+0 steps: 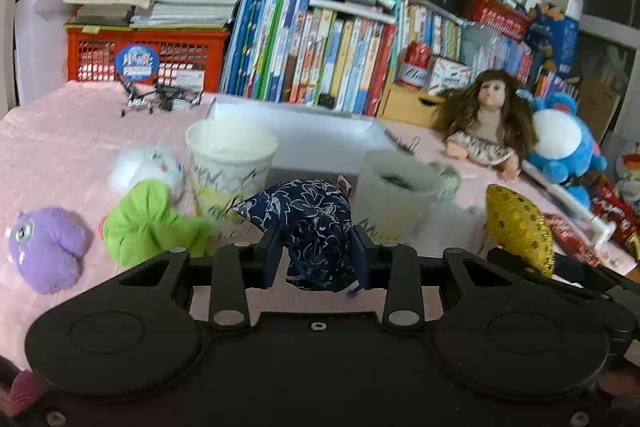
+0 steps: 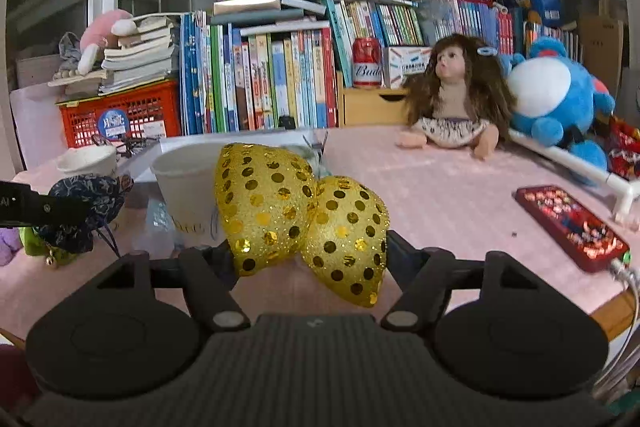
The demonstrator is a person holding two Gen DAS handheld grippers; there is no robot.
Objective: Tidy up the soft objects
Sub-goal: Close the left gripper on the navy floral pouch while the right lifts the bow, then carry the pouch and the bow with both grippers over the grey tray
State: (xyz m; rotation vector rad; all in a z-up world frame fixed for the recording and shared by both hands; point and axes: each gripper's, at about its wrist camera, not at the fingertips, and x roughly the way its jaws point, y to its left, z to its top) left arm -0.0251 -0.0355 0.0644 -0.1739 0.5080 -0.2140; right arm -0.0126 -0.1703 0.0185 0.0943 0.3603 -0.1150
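Observation:
My left gripper (image 1: 316, 251) is shut on a dark blue floral cloth pouch (image 1: 308, 223) and holds it above the pink tablecloth, in front of two paper cups (image 1: 230, 163) (image 1: 394, 195). My right gripper (image 2: 308, 255) is shut on a gold sequined bow (image 2: 296, 215), held above the table beside a paper cup (image 2: 188, 183). The bow also shows in the left wrist view (image 1: 520, 227). The pouch and left gripper show at the left of the right wrist view (image 2: 86, 211). A green soft toy (image 1: 148, 223), a purple plush (image 1: 46, 247) and a white fluffy toy (image 1: 146, 165) lie at the left.
A doll (image 2: 456, 99) and a blue plush (image 2: 560, 99) sit at the back right. A red phone (image 2: 572, 223) lies near the right table edge. Books (image 2: 256, 83), a red basket (image 2: 120, 115) and a can (image 2: 366, 63) line the back. A white box (image 1: 304, 131) is behind the cups.

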